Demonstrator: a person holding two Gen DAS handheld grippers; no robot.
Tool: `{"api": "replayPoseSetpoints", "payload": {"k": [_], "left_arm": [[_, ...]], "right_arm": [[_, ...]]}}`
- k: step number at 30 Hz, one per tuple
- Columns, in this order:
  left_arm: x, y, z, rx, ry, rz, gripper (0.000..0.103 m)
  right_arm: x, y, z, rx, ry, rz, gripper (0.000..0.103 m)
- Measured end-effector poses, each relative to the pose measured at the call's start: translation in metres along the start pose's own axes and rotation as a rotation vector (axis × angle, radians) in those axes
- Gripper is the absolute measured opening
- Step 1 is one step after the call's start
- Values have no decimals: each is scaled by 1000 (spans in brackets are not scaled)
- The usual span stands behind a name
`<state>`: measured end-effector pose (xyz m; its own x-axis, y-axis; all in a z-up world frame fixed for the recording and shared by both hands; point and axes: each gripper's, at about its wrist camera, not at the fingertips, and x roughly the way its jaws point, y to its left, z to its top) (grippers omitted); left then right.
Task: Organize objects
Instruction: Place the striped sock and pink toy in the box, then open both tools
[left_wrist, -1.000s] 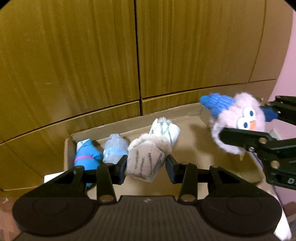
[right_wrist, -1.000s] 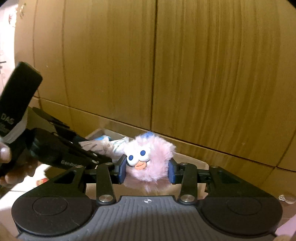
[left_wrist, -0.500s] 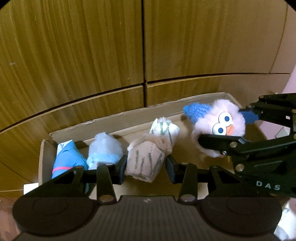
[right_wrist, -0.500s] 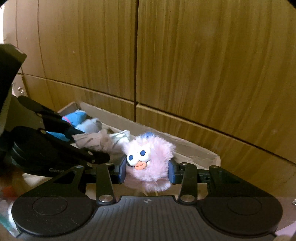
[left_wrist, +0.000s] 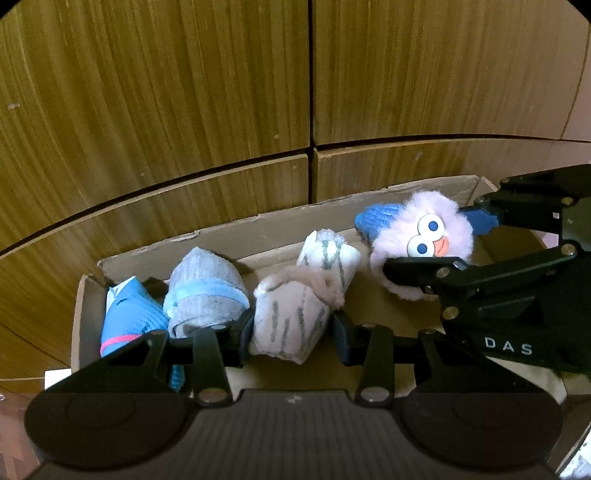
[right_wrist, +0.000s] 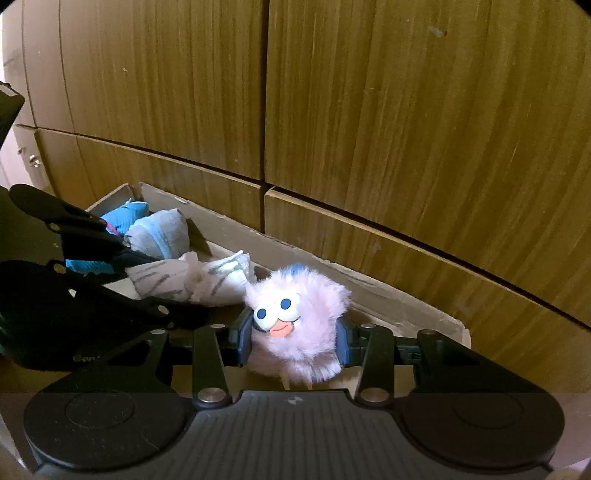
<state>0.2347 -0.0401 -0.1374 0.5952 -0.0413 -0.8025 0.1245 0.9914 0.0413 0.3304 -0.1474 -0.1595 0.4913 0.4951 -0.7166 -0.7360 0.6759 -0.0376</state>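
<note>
We hold the striped sock roll (left_wrist: 291, 321) pinched in the left claw (left_wrist: 291, 328) and the pink plush toy (right_wrist: 299, 325) pinched in the right claw (right_wrist: 291, 338), both over the cardboard box (left_wrist: 229, 236). We should lower each into bare floor space beside the grey sock roll (left_wrist: 207, 295), then release.

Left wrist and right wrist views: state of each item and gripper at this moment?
left gripper: shut on striped sock roll, over the box.
striped sock roll: rolled, held between the fingers.
right gripper: shut on pink fuzzy toy.
pink fuzzy toy: gripped, held over the box's right part.
grey sock roll: rolled, lying in the box.
blue sock roll: rolled, at the box's left end.
cardboard box: open-topped.
cabinet doors: closed.
</note>
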Motion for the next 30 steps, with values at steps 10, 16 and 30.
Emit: {"api": "replayPoseSetpoints", "payload": {"k": [10,16,30], "left_arm": [[10,3,-2,-28,-6,0,42],[14,7,1,-17,-23,-1,51],[-57,-14,1,-12,-108,44,77]], "right_arm": [[-9,-3,0,-8,10,-16,53],[-29,-3,-3,-7,-14,-18,62],[-105,19,-5,13,-83,-30,70]]}}
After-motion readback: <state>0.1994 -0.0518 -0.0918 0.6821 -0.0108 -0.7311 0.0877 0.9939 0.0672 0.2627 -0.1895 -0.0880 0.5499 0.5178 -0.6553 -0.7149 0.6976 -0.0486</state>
